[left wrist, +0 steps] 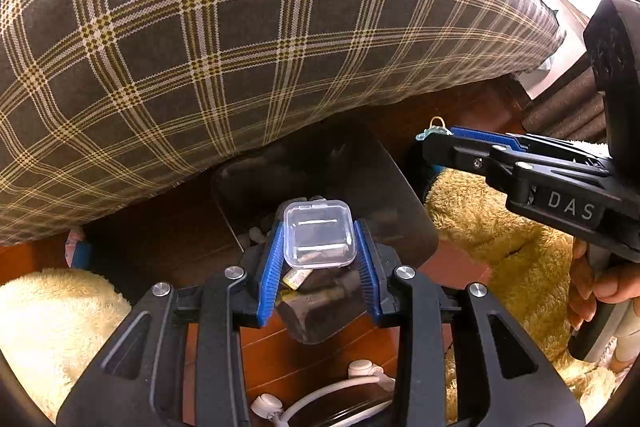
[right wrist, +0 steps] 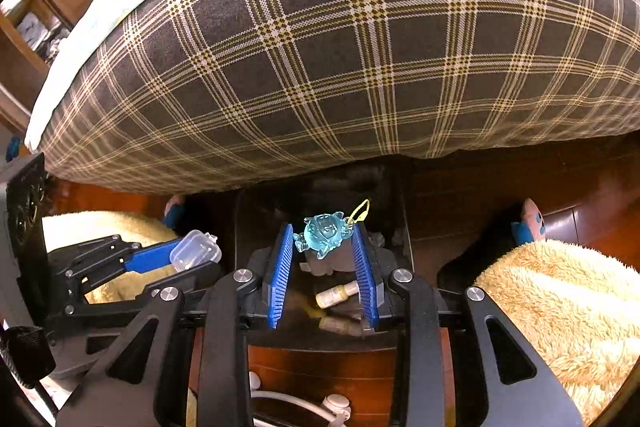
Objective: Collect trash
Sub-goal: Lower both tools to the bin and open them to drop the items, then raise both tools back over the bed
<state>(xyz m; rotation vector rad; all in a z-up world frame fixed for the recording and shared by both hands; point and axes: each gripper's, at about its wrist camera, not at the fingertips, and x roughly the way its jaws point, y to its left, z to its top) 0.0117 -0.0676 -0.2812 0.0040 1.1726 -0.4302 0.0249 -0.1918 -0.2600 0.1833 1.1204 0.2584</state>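
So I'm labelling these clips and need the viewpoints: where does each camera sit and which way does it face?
Left wrist: on the left gripper, looking steeply down; clear plastic case in its jaws, a hand on the right gripper.
Right wrist: on the right gripper, looking down; blue charm between its fingers.
Shared: dark bin, plaid bedding.

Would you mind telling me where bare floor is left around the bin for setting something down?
Free: the wood floor between the dark bin and the right fluffy slipper, under the plaid blanket. A narrower strip lies between the bin and the left slipper. Crowded: the bin holds small bottles, and a white cable lies just in front of it.
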